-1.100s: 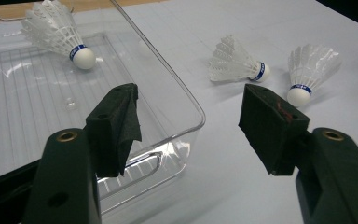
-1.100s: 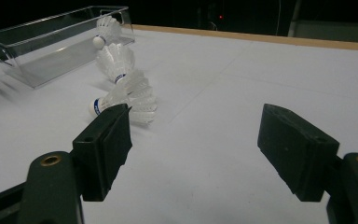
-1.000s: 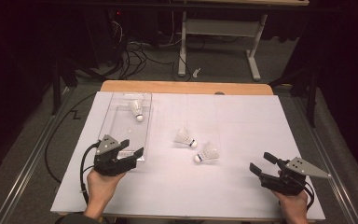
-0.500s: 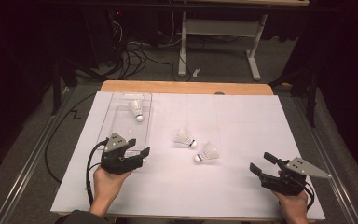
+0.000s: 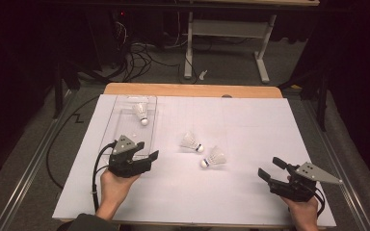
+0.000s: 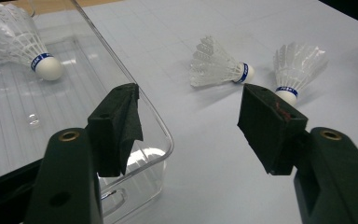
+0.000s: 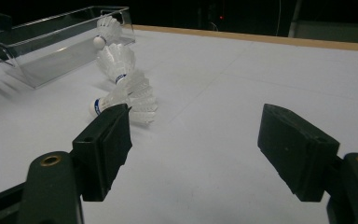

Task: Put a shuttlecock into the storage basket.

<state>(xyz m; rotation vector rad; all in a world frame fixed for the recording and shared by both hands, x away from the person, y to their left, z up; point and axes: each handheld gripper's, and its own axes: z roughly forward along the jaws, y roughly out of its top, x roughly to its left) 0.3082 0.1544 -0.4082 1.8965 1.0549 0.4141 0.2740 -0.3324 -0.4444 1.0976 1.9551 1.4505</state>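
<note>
Left gripper (image 5: pixel 143 158) lower left of the high view, jaws wide apart, empty, at the near corner of the clear tray (image 5: pixel 120 103); touching the tray or not — can't tell. One shuttlecock (image 5: pixel 141 113) lies inside the tray, upper left. Two more, shuttlecock A (image 5: pixel 192 142) and shuttlecock B (image 5: pixel 213 158), lie mid-frame on the white sheet (image 5: pixel 250 125), just beside each other. Right gripper (image 5: pixel 271 169) lower right, jaws wide, empty, well apart from them.

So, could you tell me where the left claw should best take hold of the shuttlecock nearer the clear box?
Probably at the narrow neck by the blue band of that shuttlecock, just behind its cork tip. It lies on its side on the white sheet, cork pointing away from the clear box, so the open left claw could come down from above with its jaws straddling the neck, sparing the flared feathers.
</note>
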